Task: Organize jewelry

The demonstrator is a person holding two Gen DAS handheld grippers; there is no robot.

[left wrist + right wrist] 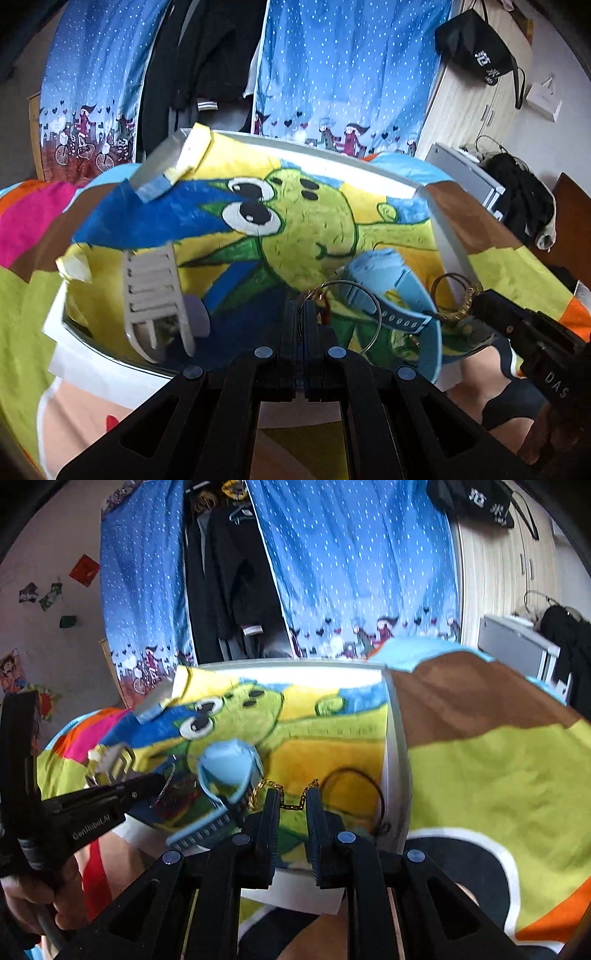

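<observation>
While the painted board with its white raised rim (448, 254) lay on the bright patchwork bedspread (498, 775), the work stood at the picking-up step, both tools being down among the jewelry. At the far left of the board stood a white plastic claw hair clip (157, 299), untouched, with a pale purple oval piece (197, 317) just beside it whose kind I could not tell. Next came the left gripper (303, 332), its jaws pressed together on the thin silver wire hoop (341, 317); the hoop rose from between the fingertips and arched to the right, so it appeared gripped at its near edge. Behind the hoop sat a light blue rubber wristwatch (380, 284), its perforated strap trailing toward the right. Farther right, a twisted gold bangle (456, 299) rested against the tip of the right gripper (291, 801). In the right wrist view those jaws stood parted, with a fine gold chain (291, 805) draped across the gap between them, not pinched. A black cord loop (354, 797) lay just to the right, near the rim.

By my judgement the next move called for the right jaws to be drawn in on the chain without snagging the watch strap, and for the left to lift the hoop clear. No box or stand for the pieces could be seen.
</observation>
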